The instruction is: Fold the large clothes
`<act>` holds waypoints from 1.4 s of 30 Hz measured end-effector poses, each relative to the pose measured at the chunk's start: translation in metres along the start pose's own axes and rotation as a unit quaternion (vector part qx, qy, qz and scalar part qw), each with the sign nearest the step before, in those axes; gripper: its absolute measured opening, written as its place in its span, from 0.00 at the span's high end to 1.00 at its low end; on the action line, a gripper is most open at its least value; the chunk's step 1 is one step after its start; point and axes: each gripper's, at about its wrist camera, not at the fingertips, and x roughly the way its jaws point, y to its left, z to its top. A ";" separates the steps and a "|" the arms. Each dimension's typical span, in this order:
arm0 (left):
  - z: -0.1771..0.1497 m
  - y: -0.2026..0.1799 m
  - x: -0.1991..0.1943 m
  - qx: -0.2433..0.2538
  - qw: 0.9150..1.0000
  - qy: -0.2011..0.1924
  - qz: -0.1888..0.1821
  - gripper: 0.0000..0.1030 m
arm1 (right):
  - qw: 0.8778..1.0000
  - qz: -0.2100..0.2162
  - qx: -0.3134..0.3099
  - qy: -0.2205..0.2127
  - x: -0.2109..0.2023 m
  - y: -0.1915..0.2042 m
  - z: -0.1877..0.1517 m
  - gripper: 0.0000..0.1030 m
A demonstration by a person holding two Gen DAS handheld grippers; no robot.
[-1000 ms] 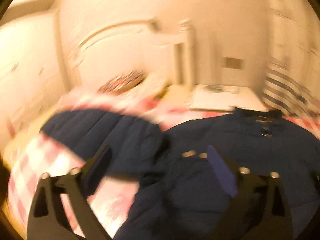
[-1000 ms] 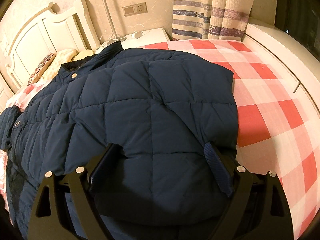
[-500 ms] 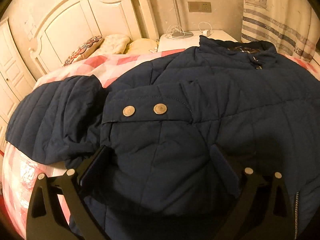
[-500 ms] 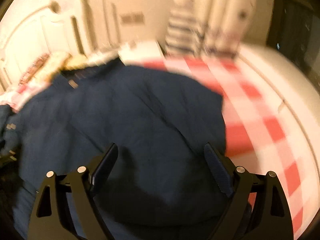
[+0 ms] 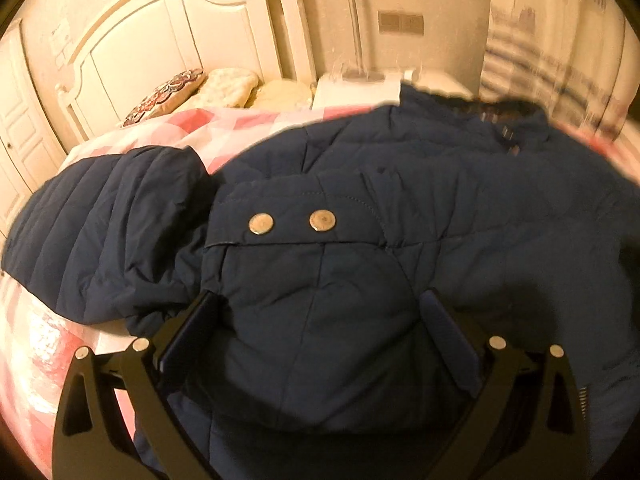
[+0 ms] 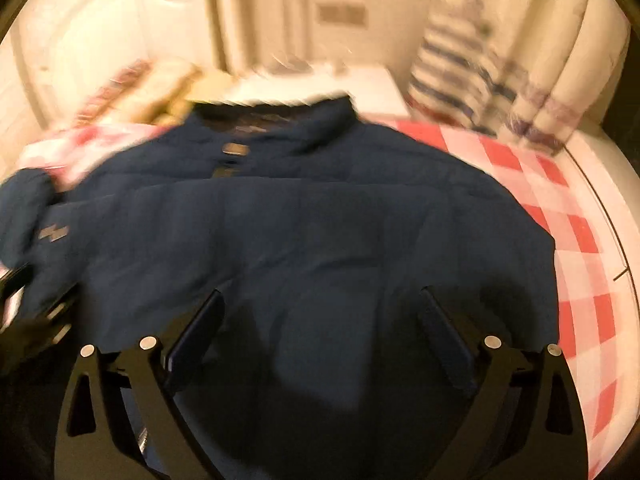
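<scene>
Both grippers over navy jacket, jaws spread, grasping nothing.

Left gripper (image 5: 316, 320) near pocket snaps (image 5: 292, 222), right gripper (image 6: 320, 316) above quilted jacket (image 6: 300, 232); likely lining up hem grabs. Jacket across checked bed (image 6: 560, 208), collar toward headboard (image 5: 160, 40).

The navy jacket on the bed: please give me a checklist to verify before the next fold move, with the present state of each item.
1. Left gripper open over navy jacket: ok.
2. Right gripper open: ok.
3. Jacket lies on the checked bedsheet: ok.
4. Left sleeve folded in: not ok, it lies out to the side.
5. Two snap buttons closed: cannot tell.
6. Right wrist view sharp enough to aim: not ok, blurred.
</scene>
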 end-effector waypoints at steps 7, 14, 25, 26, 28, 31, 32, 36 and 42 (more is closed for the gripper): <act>-0.006 0.115 -0.055 -0.241 0.963 -0.085 -0.088 0.03 | 0.999 0.012 -0.019 0.025 0.017 0.002 -0.027 0.06; -0.046 0.305 -0.053 -0.476 0.875 -0.083 -0.030 0.05 | 1.000 0.012 -0.016 0.016 0.013 0.008 -0.032 0.05; -0.009 0.400 -0.002 -0.506 0.856 -0.068 -0.085 0.96 | 1.000 0.022 -0.008 0.009 0.009 0.006 -0.034 0.05; -0.001 0.384 -0.019 -0.479 0.869 -0.101 -0.074 0.97 | 1.000 0.029 -0.003 0.005 0.007 0.004 -0.034 0.05; 0.024 0.334 -0.059 -0.395 0.902 -0.159 -0.075 0.97 | 0.998 0.055 0.025 -0.015 0.001 -0.006 -0.034 0.06; 0.055 0.246 -0.105 -0.277 0.933 -0.207 -0.098 0.97 | 0.990 0.075 0.095 -0.075 -0.018 -0.031 -0.037 0.07; 0.064 0.209 -0.116 -0.228 0.943 -0.213 -0.114 0.97 | 0.983 0.088 0.126 -0.105 -0.027 -0.044 -0.039 0.07; 0.073 0.058 -0.124 -0.052 0.968 -0.193 -0.149 0.96 | 0.944 0.124 0.228 -0.205 -0.054 -0.088 -0.052 0.07; 0.020 -0.128 -0.045 0.141 0.980 -0.043 -0.134 0.56 | 0.900 0.127 0.333 -0.250 -0.060 -0.132 -0.069 0.07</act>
